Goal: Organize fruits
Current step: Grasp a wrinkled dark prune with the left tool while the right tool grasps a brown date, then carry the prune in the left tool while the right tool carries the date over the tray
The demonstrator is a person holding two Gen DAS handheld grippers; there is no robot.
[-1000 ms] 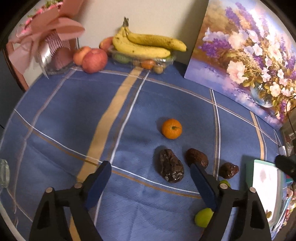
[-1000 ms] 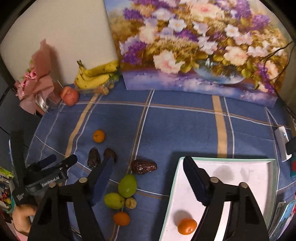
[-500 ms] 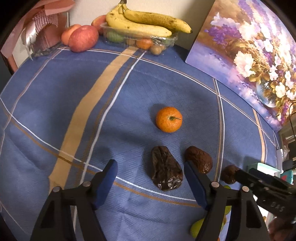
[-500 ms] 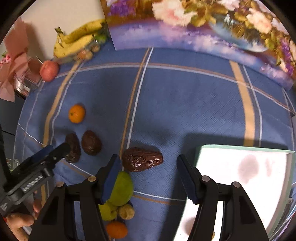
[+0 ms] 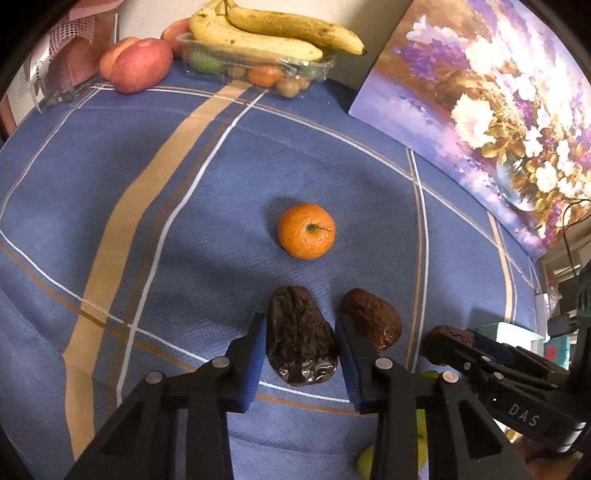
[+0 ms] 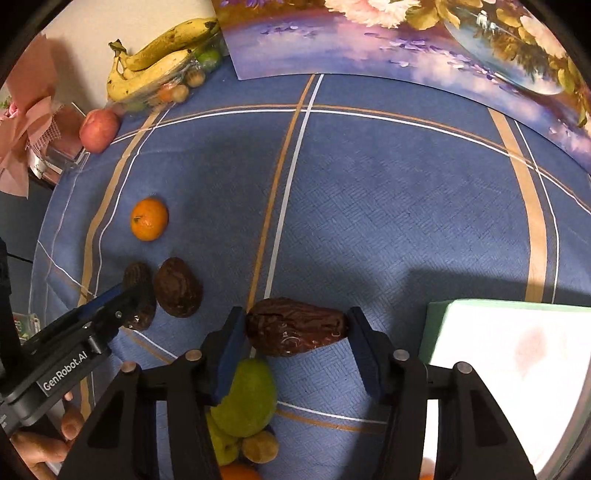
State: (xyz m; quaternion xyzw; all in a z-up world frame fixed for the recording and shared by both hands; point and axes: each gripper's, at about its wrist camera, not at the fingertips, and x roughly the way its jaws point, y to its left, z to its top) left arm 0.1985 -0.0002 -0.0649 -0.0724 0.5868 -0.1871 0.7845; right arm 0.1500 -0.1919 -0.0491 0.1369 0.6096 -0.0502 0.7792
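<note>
Three wrinkled dark brown fruits lie on the blue tablecloth. My left gripper has closed around the darkest fruit, its blue pads against both sides. My right gripper has closed around the long brown fruit, pads touching both ends. A third brown fruit lies between them; it also shows in the right wrist view. An orange sits just beyond the left gripper. The white tray with a green rim is at the right gripper's right.
Green pears, a small tan fruit and an orange lie under the right gripper. Bananas on a clear box of small fruit, apples and a pink wrapped gift stand at the far edge. A flower painting leans at the back right.
Both grippers came down and forward to the table and narrowed from wide open onto a brown fruit each. The fruits have not lifted.
</note>
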